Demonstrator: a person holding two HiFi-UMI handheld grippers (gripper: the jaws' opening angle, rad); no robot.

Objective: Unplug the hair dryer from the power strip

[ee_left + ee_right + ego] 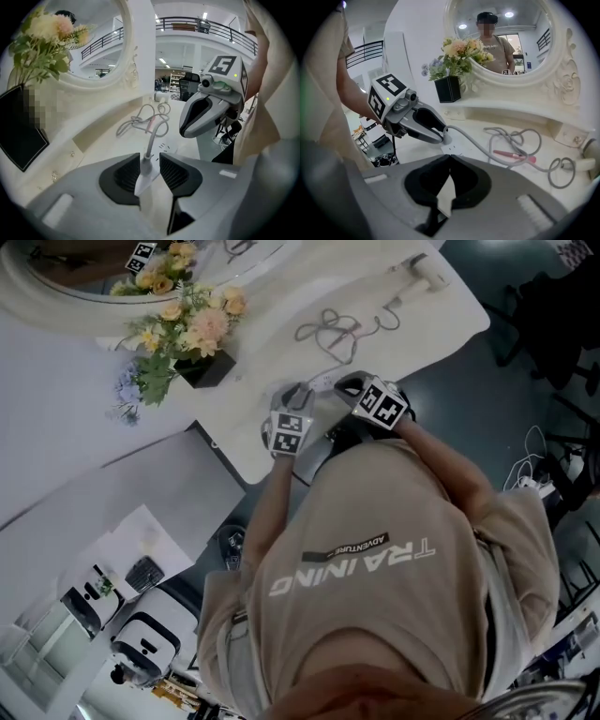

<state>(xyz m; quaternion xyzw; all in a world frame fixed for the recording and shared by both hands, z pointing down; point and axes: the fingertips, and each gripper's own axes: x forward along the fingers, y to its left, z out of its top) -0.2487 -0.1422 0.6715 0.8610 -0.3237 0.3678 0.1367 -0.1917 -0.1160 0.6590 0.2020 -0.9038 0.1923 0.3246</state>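
The hair dryer (424, 272) lies at the far right of the white dressing table (441, 320); its grey cable (330, 332) loops back to a plug (148, 165) standing in the white power strip (165, 146) near the table's front edge. My left gripper (150, 158) is open, with the plug between its pads and a gap on both sides. From the right gripper view, the left gripper (423, 124) has its tips at the plug (446, 136). My right gripper (450, 158) is shut on nothing and hovers just right of the power strip (453, 148).
A black pot of flowers (192, 329) stands at the table's left, under an oval mirror (506, 42). A pink stick (513, 154) lies under the cable loops. The table's front edge drops off close behind both grippers.
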